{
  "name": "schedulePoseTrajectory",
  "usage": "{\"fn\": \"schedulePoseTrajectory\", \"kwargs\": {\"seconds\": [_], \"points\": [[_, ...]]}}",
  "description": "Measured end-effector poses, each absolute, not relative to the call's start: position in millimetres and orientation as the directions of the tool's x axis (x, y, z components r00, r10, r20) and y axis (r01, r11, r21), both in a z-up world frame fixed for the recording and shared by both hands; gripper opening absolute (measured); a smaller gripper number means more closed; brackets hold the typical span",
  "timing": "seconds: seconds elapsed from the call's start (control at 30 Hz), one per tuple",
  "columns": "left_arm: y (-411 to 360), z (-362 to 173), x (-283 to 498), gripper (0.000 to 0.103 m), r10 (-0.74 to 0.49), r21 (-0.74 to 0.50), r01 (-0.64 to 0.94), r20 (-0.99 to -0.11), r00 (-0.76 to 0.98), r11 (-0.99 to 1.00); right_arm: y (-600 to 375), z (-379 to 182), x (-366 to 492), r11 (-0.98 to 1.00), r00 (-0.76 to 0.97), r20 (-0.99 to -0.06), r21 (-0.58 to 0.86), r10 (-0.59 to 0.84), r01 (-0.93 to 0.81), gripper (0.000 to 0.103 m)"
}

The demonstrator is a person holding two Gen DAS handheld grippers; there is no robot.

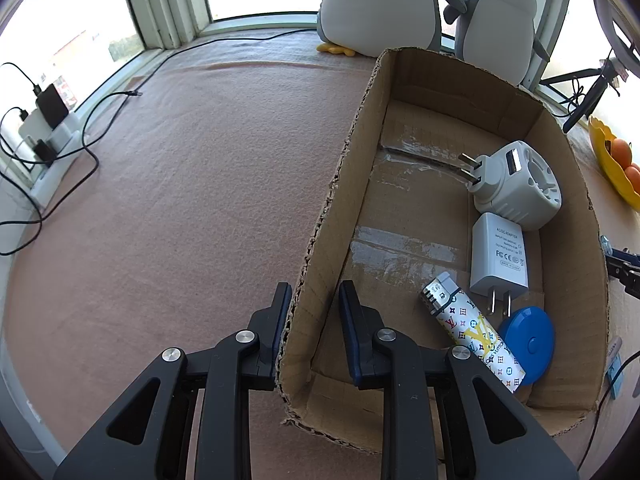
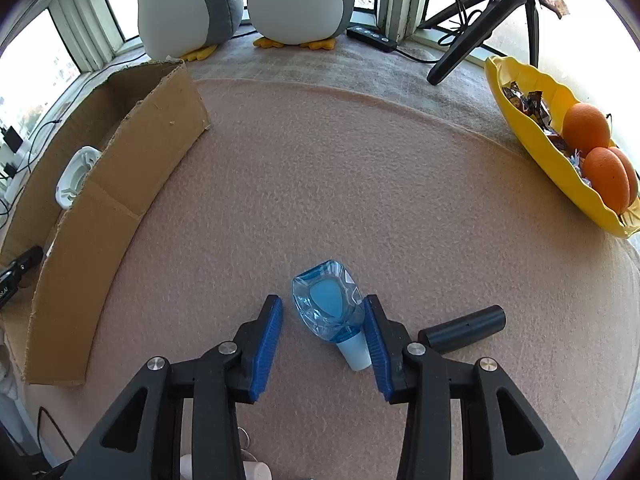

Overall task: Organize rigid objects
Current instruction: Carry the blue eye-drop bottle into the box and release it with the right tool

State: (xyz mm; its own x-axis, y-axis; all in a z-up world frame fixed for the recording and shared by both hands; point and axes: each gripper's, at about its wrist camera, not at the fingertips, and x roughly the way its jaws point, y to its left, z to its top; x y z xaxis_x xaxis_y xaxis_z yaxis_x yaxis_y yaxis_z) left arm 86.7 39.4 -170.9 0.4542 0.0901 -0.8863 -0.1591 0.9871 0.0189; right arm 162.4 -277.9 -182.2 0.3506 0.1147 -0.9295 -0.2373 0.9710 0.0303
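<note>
Between the spread fingers of the right gripper (image 2: 323, 334), the blue bottle (image 2: 329, 309) is seen lying on the table (image 2: 360, 184), touching the right finger, cap near, long axis roughly along the fingers; the left gripper (image 1: 316, 330) is held part-open astride the cardboard box (image 1: 348, 184) wall.

Right tongs (image 2: 323, 334) spread wide around blue glass bottle (image 2: 330, 312); right pad touching; black cylinder (image 2: 462, 330) beside.

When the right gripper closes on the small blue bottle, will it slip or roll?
The blue bottle looks smooth and glossy, so it may slip between the right gripper pads. Its faceted body probably resists rolling. It looks like hard glass or plastic, likely stiff, perhaps breakable.
</note>
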Motion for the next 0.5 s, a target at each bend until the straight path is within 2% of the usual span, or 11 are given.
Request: {"fn": "schedulePoseTrajectory", "kwargs": {"seconds": [0.23, 0.5], "points": [[40, -171, 87, 0.023, 0.086, 0.014, -0.160, -0.887, 0.455, 0.987, -270, -176, 155, 0.970, 0.367, -0.922, 0.032, 0.122, -0.242, 0.029], [41, -171, 87, 0.023, 0.079, 0.004, -0.161, -0.886, 0.457, 0.987, -254, -139, 140, 0.960, 0.412, -0.892, 0.075, 0.185, -0.271, 0.029]]}}
